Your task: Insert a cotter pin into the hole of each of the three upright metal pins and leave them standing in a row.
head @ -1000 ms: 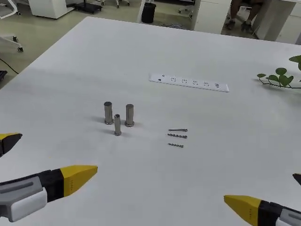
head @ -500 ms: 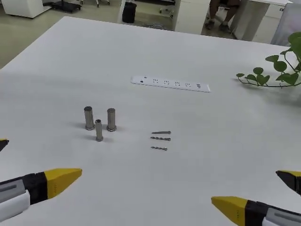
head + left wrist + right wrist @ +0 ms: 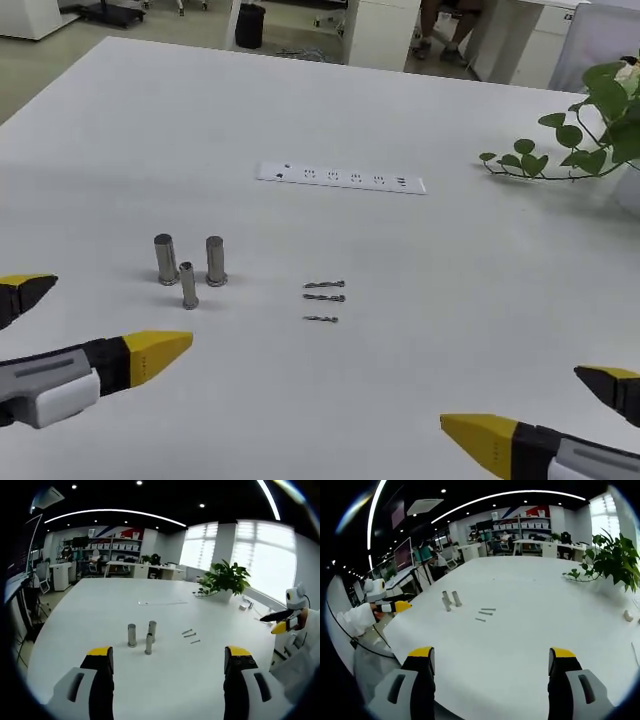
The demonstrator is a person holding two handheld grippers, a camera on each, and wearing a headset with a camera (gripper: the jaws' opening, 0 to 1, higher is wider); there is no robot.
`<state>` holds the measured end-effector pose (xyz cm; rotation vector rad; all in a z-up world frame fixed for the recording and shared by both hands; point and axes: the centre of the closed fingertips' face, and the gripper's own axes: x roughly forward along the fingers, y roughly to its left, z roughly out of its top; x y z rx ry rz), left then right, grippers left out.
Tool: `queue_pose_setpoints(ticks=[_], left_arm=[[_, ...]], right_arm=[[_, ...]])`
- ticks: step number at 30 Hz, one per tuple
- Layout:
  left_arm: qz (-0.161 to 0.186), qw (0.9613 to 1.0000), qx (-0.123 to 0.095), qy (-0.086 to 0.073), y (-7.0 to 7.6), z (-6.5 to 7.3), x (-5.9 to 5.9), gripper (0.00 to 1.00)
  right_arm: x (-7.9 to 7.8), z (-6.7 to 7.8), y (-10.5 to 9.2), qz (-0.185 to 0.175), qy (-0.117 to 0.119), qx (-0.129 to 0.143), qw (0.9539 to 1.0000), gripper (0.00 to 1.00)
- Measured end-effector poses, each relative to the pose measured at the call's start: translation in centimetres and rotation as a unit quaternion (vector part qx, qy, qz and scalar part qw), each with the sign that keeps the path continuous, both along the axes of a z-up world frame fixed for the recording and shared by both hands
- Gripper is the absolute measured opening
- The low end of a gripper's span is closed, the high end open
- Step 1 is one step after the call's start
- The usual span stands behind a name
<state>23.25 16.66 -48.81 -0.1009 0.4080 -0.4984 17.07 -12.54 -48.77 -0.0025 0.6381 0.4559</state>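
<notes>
Three upright metal pins (image 3: 189, 285) stand in a tight cluster on the white table, left of centre. Three small cotter pins (image 3: 324, 297) lie flat in a short column to their right. My left gripper (image 3: 100, 320) is open and empty, low on the near left, short of the metal pins (image 3: 148, 644). Open and empty too, my right gripper (image 3: 535, 405) hangs over the near right, well short of the cotter pins (image 3: 485, 613). The cotter pins (image 3: 190, 635) lie right of the cluster in the left gripper view. The right gripper view has the metal pins (image 3: 448, 605) far ahead.
A white power strip (image 3: 340, 178) lies across the table beyond the parts. A leafy potted plant (image 3: 585, 120) stands at the far right. The table's left edge (image 3: 50, 85) runs diagonally. Desks, chairs and a seated person's legs are beyond the far edge.
The head camera has panned, sliding the scene left in view. My left gripper has edged slightly up toward the metal pins. The pins and cotter pins have not moved.
</notes>
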Motion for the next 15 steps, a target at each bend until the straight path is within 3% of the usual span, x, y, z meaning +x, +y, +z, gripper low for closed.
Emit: queue_pose_setpoints(ticks=[5, 11, 15], left_arm=[[-0.006, 0.9999, -0.014, -0.003, -0.6, 0.0, 1.7, 0.75], [-0.016, 0.9998, -0.012, 0.001, -0.8, -0.8, 3.4, 0.68], [-0.010, 0.9990, -0.044, 0.003, -0.8, -0.8, 4.2, 0.57]], right_arm=[[-0.2, 0.1, 0.1, 0.006, -0.001, -0.008, 0.9999, 0.92], [-0.3, 0.0, 0.4, 0.009, 0.000, -0.006, 0.9999, 0.92], [-0.3, 0.0, 0.5, 0.007, 0.003, 0.000, 1.0000, 0.92]])
